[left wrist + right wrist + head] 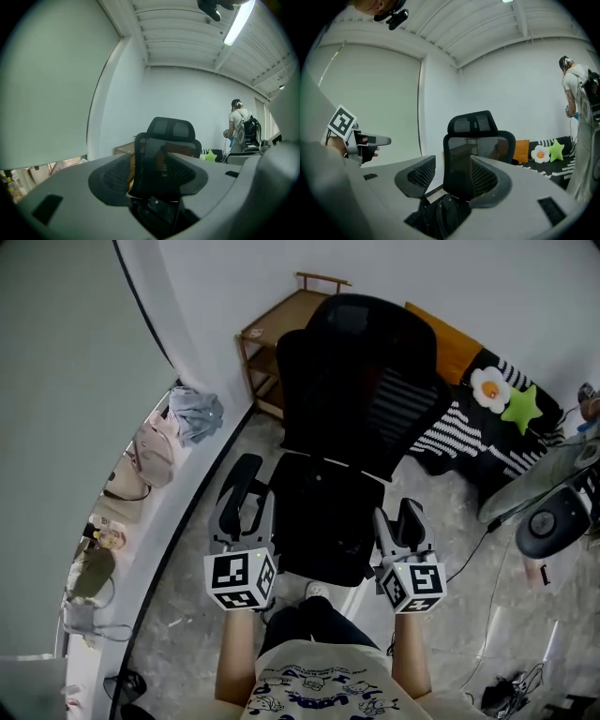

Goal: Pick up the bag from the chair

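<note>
As left gripper (255, 486) and right gripper (396, 514) gape, bag (440, 213) on chair (356, 371)

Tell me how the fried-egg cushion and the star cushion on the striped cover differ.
The fried-egg cushion is white with an orange centre; the star cushion is green. The fried-egg cushion has a rounded, lobed outline; the star cushion has sharp points. Both lie side by side on the black-and-white striped cover.

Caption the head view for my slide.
Left gripper and right gripper, both open, face a black office chair.
</note>
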The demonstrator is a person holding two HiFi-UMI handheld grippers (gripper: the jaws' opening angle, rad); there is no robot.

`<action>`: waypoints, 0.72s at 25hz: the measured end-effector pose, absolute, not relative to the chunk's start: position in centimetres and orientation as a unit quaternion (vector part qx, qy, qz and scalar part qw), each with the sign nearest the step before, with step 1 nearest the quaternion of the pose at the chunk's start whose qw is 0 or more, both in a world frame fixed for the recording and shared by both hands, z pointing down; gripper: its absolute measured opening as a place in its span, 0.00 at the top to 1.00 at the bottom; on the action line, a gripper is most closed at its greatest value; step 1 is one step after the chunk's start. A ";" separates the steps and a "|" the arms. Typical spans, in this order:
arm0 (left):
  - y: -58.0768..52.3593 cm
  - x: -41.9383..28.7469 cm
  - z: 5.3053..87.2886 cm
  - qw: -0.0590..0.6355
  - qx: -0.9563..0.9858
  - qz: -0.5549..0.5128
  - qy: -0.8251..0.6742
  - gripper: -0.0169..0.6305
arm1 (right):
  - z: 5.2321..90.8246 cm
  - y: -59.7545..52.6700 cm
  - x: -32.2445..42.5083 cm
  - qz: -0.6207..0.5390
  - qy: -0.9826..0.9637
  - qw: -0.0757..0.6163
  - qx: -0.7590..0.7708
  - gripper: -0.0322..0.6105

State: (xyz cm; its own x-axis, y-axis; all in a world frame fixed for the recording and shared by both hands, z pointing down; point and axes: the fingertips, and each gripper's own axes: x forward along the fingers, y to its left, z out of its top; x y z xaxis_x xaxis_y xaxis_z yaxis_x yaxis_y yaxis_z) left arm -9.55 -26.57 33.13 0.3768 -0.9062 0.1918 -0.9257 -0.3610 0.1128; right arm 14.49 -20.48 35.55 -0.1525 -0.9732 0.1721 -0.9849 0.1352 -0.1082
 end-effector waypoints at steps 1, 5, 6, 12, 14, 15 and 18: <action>-27.2 -8.9 33.7 0.104 0.826 0.054 -0.552 0.61 | 36.2 -20.9 14.9 0.104 -0.753 0.032 0.649 0.59; -29.4 -6.8 36.4 0.118 0.833 0.078 -0.535 0.61 | 38.6 -22.2 16.1 0.125 -0.752 0.036 0.646 0.59; -29.8 -6.5 37.1 0.122 0.835 0.082 -0.531 0.61 | 39.2 -22.5 16.2 0.129 -0.753 0.036 0.644 0.59; -32.7 -5.1 41.4 0.145 0.844 0.113 -0.505 0.61 | 43.5 -24.2 16.4 0.161 -0.742 0.057 0.648 0.56; -33.7 -4.7 43.0 0.150 0.849 0.124 -0.492 0.61 | 45.3 -24.6 16.4 0.177 -0.736 0.062 0.650 0.54; -34.2 -4.5 43.8 0.154 0.851 0.130 -0.485 0.61 | 46.1 -24.8 16.3 0.185 -0.734 0.062 0.651 0.54; -35.9 -4.3 46.3 0.163 0.858 0.146 -0.465 0.61 | 48.7 -25.6 15.8 0.202 -0.730 0.067 0.649 0.53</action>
State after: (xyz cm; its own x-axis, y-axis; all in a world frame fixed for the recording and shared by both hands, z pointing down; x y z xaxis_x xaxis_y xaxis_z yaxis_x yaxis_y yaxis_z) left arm -4.27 -35.88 46.34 0.5251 -0.7500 0.4022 -0.8453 -0.5146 0.1441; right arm 15.77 -25.61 48.73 -0.1482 -0.9211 0.3600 -0.9751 0.0754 -0.2085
